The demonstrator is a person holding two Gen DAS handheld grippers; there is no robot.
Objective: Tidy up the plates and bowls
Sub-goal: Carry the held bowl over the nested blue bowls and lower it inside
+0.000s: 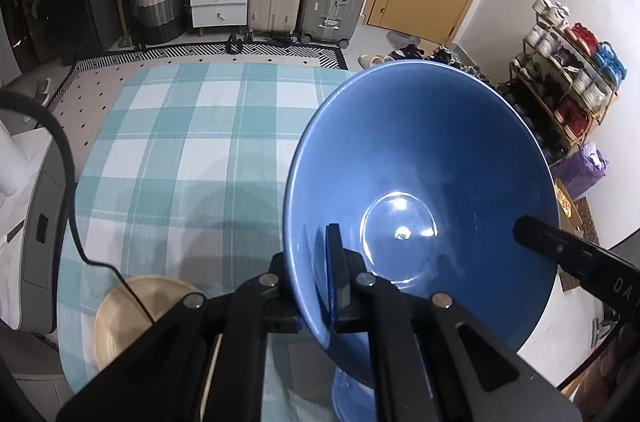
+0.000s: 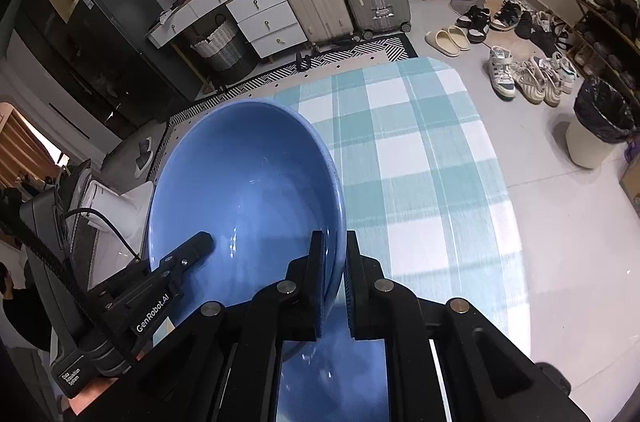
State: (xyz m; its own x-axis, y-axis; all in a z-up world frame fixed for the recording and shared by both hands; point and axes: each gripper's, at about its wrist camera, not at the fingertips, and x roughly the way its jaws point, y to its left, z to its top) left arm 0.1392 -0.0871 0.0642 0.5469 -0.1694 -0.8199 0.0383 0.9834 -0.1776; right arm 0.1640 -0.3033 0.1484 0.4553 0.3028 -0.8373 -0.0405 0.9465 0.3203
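Blue bowl [image 1: 424,182]: glazed, held off the checked tablecloth [image 1: 180,126], filling the right half of the left wrist view.
Left gripper [image 1: 334,286]: jaws pinched on the bowl's near rim, one finger inside, one outside.
Right gripper [image 2: 334,286]: jaws pinched on the opposite rim, lower centre of the right wrist view.
Slip risk: narrow rim contact on smooth glaze; if the hands drift apart or tilt unevenly, the bowl could twist out.
Collision risk: beige plate [image 1: 132,318] at lower left, and a second blue dish [image 1: 352,398] directly below; a hasty descent could chip either.
Cable [image 1: 68,182]: trails across the plate; snagging likely.
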